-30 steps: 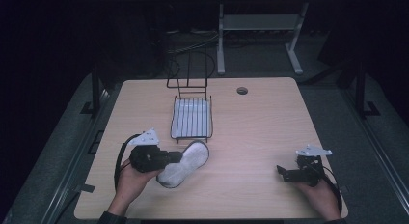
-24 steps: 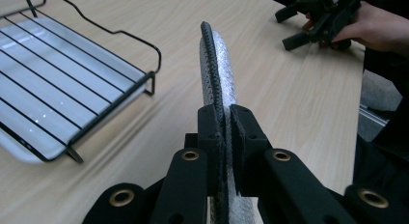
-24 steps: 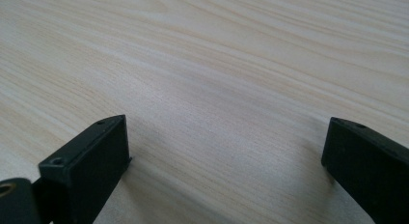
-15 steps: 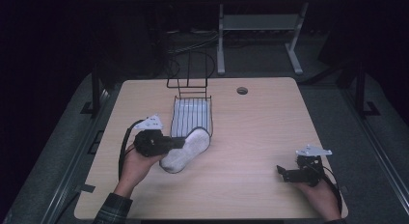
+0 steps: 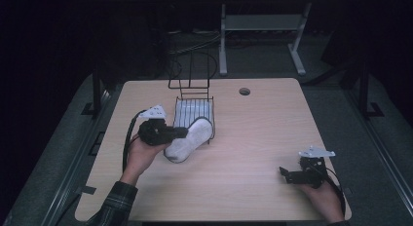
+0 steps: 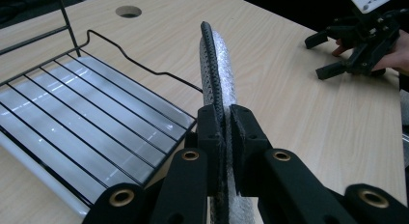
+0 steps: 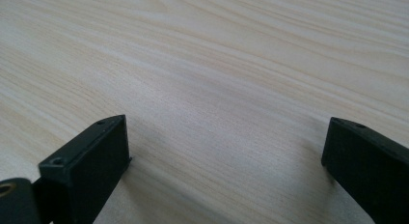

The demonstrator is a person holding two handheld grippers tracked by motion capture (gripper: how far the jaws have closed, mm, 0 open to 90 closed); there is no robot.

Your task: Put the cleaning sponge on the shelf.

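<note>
Table: pale wood-grain top (image 5: 253, 138), bare around my right hand; a round cable hole (image 5: 244, 91) sits near the far edge.
Right gripper: my right gripper (image 5: 298, 175) rests near the front right corner, jaws spread wide with nothing between them; its own view has bare grain under the two black tips.
Left gripper: my left gripper (image 5: 181, 132) is clamped tight on a flat white pad (image 6: 219, 69) with a dark rim, held on edge.
Pad position: its far end lies over the near rim of the wire rack (image 5: 210, 120).
Rack: black wire with a pale tray beneath (image 6: 91, 113); the left gripper view gives the bars and glossy tray clearly.
Hard to tell: what the pad is made of; from above it looks like a soft white lump.
Room: dark floor, cables and a grey stand (image 5: 263, 24) behind the table.
</note>
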